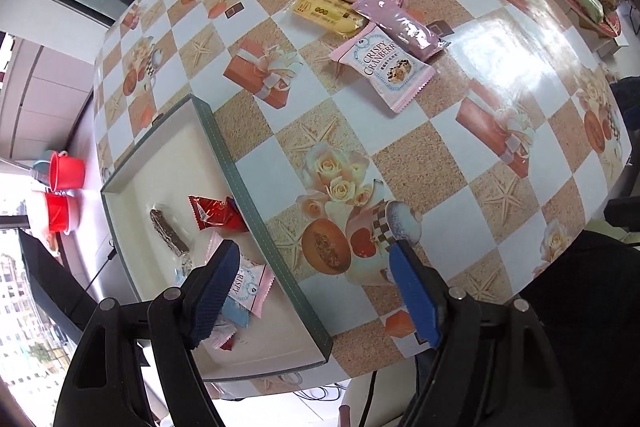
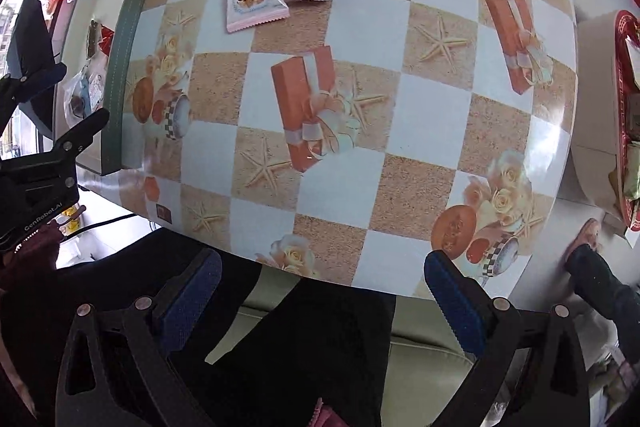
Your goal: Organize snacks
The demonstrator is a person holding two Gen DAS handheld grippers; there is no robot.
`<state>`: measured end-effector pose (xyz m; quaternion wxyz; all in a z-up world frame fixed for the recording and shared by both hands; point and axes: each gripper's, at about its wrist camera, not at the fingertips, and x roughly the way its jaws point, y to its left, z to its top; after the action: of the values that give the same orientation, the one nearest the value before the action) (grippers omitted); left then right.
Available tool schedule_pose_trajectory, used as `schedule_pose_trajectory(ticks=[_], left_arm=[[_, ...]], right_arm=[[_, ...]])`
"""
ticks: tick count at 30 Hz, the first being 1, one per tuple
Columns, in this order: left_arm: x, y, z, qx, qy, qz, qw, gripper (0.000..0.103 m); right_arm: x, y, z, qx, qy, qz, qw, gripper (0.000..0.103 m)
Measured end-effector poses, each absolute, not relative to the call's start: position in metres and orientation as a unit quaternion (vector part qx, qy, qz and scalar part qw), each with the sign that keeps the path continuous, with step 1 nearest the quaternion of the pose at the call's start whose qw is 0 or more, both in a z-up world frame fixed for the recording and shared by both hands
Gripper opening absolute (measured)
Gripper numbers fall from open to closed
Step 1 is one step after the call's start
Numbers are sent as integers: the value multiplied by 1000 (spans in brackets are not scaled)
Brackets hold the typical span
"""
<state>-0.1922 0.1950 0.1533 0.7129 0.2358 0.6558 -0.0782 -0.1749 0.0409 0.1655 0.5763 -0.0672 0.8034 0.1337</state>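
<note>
Left gripper [image 1: 316, 291] spread wide, holding nothing, straddling the near wall of the shallow green-rimmed white cardboard box [image 1: 228, 163]; the box holds a dark chocolate bar [image 1: 170, 231], a red foil packet [image 1: 216, 213] and pale pink-blue packets. Right gripper [image 2: 320, 301] likewise wide apart and empty, off the near edge of the checkered-cloth table [image 2: 424, 99]. Pink "Crispy Cranberry" packet [image 1: 386, 67] lies on the table beyond the box, touching a mauve wrapper [image 1: 400, 23] and a yellow packet [image 1: 328, 13].

Black two-finger grippers, blue pads
Left gripper [image 1: 316, 283], right gripper [image 2: 322, 291]: textured blue pads, silver pivot screws, "GenRobot.AI" printed
</note>
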Motion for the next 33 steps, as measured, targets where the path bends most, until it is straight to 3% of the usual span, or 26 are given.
schedule_pose_trajectory(ticks=[33], left_arm=[[-191,190,156,239,654,-80,713,80]], right_arm=[[-175,34,159,-74,812,127,565,102]])
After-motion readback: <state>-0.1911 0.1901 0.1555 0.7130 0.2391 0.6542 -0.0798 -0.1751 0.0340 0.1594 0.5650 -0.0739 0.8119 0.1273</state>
